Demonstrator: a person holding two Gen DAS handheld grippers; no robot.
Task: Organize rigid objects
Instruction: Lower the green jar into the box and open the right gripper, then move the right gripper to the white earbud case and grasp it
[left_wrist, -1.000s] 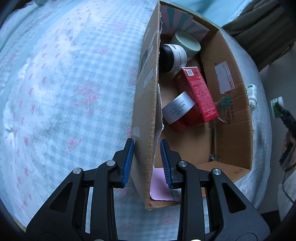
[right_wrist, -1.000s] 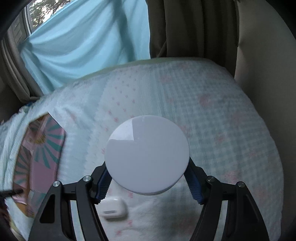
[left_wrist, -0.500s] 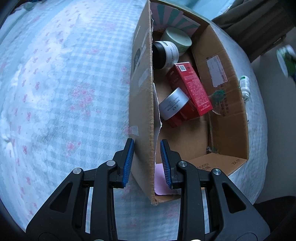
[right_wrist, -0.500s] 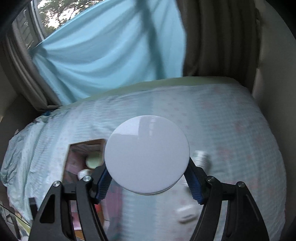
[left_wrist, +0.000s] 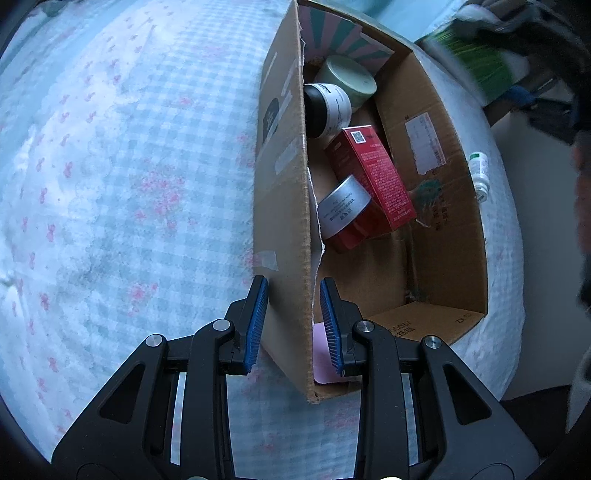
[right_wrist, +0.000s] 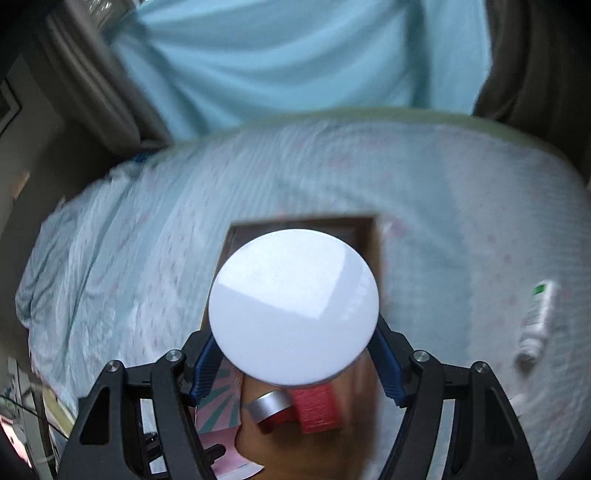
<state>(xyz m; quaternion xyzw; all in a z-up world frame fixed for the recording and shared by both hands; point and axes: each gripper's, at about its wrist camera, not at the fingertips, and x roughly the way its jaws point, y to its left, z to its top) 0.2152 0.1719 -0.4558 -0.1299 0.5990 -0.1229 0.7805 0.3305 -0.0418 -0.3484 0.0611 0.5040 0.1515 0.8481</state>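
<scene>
The box is matt, rough corrugated cardboard, torn at its wall. At its twelve o'clock, a glossy smooth white lid. The bedcover is soft checked cloth.

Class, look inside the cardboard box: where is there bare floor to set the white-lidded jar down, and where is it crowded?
Inside the brown cardboard box, bare floor lies at the near end, between the red carton with the silver-lidded red jar and the near wall. The far end is crowded: the black-and-white jar and pale green jar sit packed together. The round white-lidded jar is carried above.
</scene>
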